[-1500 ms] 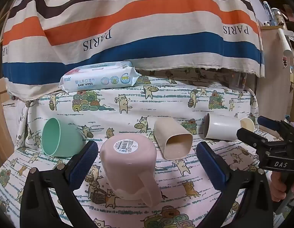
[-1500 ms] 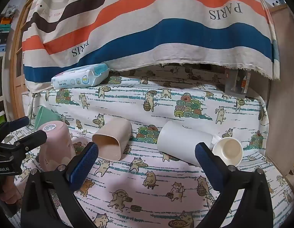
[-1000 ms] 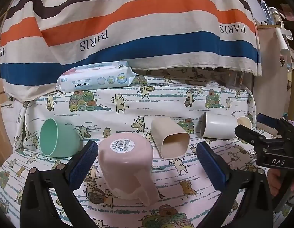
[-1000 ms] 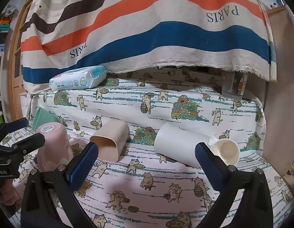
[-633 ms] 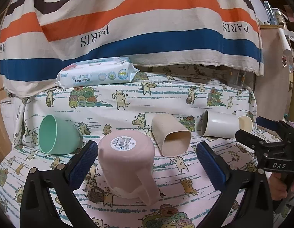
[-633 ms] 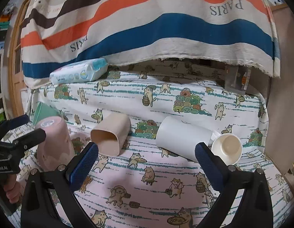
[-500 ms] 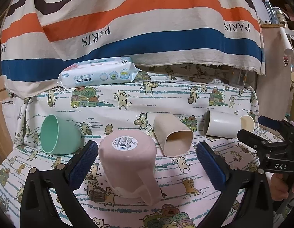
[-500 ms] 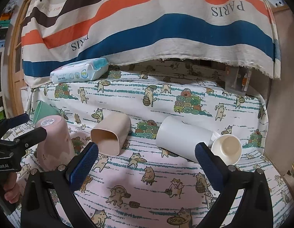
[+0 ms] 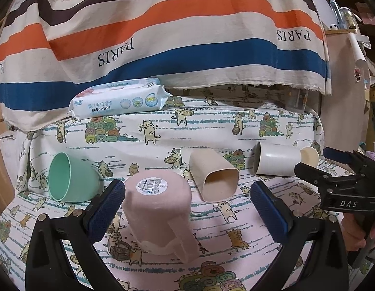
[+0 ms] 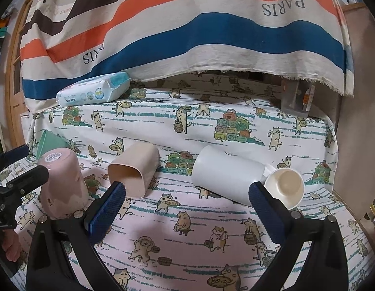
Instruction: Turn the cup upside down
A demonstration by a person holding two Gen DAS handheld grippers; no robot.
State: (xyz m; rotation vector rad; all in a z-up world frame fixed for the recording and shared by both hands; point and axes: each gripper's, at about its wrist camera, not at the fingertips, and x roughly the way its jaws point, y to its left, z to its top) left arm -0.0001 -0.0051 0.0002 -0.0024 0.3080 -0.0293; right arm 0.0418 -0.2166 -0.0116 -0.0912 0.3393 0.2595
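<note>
The pink mug (image 9: 158,208) stood inverted and unmoved between the wide-open left gripper (image 9: 187,208), the right gripper (image 10: 187,206) likewise open and empty, so one flip appeared finished.

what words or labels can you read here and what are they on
"PARIS": striped cloth, twice.
"HERMES": same cloth, faint, near the top.
"BABY WIPES": wipes pack; other print there too small.
"DAS": right gripper.
Barcode sticker on the pink cup: digits unreadable.
</note>
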